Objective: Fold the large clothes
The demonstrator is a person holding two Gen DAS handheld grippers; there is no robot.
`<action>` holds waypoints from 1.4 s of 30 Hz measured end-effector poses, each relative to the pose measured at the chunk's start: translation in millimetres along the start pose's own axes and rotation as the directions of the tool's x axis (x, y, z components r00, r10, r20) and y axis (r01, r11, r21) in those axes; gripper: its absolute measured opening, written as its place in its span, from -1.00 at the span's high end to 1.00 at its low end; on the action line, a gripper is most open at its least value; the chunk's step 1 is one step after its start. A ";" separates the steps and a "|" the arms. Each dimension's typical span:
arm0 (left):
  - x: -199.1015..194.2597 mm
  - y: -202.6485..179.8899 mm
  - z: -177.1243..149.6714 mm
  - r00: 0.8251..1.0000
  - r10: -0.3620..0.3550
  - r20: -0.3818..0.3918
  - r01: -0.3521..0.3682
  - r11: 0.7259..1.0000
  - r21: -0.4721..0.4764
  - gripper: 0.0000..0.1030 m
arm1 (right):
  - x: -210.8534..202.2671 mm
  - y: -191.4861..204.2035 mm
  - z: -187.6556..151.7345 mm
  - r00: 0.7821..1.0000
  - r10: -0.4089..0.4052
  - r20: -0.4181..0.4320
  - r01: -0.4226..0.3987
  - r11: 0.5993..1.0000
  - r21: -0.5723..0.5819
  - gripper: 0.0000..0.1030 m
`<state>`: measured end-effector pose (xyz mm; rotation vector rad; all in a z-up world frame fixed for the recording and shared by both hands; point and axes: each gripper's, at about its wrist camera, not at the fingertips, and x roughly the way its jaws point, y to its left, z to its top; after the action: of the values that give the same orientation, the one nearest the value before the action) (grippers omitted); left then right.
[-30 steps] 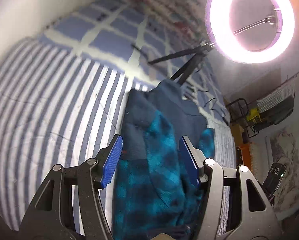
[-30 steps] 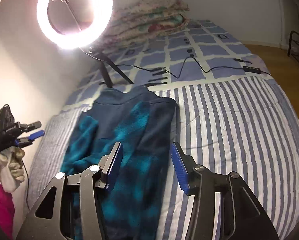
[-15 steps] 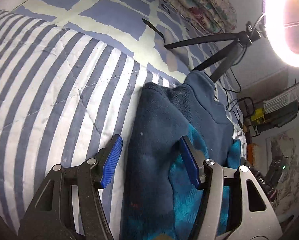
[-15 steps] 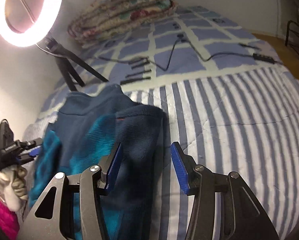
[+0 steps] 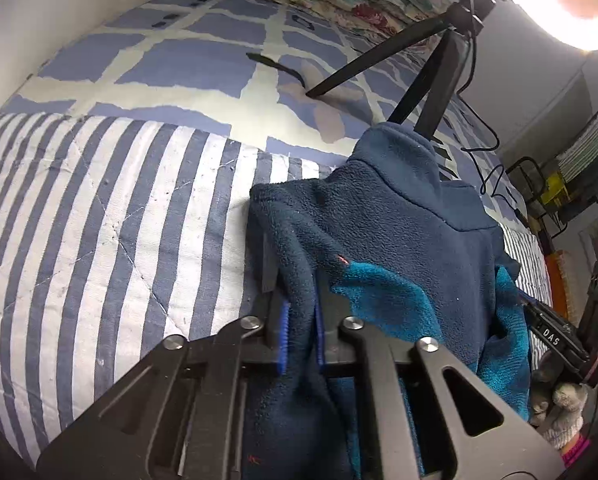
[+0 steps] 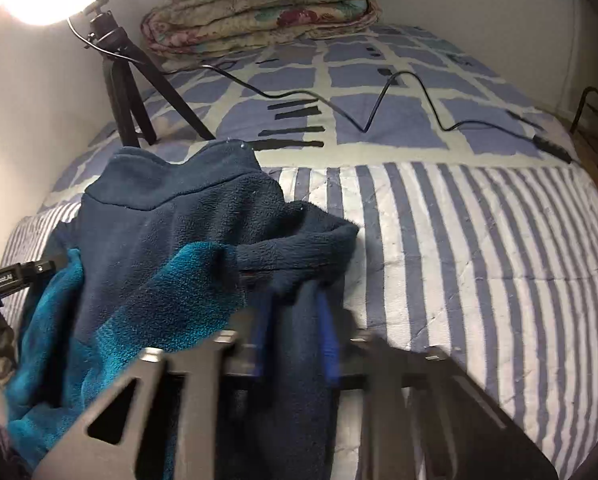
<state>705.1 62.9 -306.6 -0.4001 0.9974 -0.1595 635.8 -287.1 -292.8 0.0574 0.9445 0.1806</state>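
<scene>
A dark navy and teal fleece jacket (image 5: 399,240) lies on the striped bedspread (image 5: 99,240), collar toward the far end. My left gripper (image 5: 299,332) is shut on the jacket's navy edge near the shoulder. In the right wrist view the same jacket (image 6: 171,240) is bunched up, and my right gripper (image 6: 293,328) is shut on a navy fold of it. The other hand-held gripper shows at the left edge (image 6: 11,280); in the left wrist view it shows at the right edge (image 5: 555,332).
A ring light on a black tripod (image 6: 127,92) stands on the bed just beyond the collar. A black cable (image 6: 379,112) runs across the checked blanket (image 6: 379,80). A folded floral quilt (image 6: 267,8) lies at the head. The wall is close on the tripod's side.
Both grippers moved forward and down onto the jacket and closed from open onto its navy fleece. The fabric is now bunched and lifted at the grip.
</scene>
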 end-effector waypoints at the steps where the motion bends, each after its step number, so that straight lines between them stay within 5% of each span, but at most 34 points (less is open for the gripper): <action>1: -2.1 -1.4 -0.2 1.000 0.003 0.006 -0.003 1.000 0.004 0.90 | -1.4 1.6 1.1 1.000 0.001 0.006 -0.001 1.000 -0.006 0.80; 9: -42.9 -18.7 -0.2 0.995 -0.039 0.091 0.038 0.999 0.006 0.91 | -46.0 24.6 8.1 0.994 -0.005 0.110 0.015 0.996 -0.093 0.84; 20: -130.6 -64.4 -41.8 0.984 -0.104 0.148 0.081 0.985 0.155 0.92 | -144.3 54.0 -8.2 0.981 0.055 0.188 -0.017 0.980 -0.197 0.87; 34: -217.0 -63.9 -182.4 0.988 -0.099 0.120 0.065 0.963 0.261 0.92 | -249.5 62.7 -130.9 0.983 0.066 0.170 -0.025 0.972 -0.233 0.89; 39: -226.6 -54.2 -226.4 0.996 -0.040 0.085 0.015 0.961 0.278 0.91 | -256.5 60.1 -183.4 0.992 0.045 0.120 -0.018 0.976 -0.216 0.89; 42: -227.8 -49.9 -248.9 0.999 0.005 0.040 -0.017 0.953 0.304 0.74 | -256.1 57.6 -205.6 0.996 0.037 0.078 -0.020 0.978 -0.206 0.89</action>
<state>375.7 24.7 -227.1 -0.1148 0.9189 -0.2904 315.3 -282.5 -200.9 -0.1115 0.8399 0.2995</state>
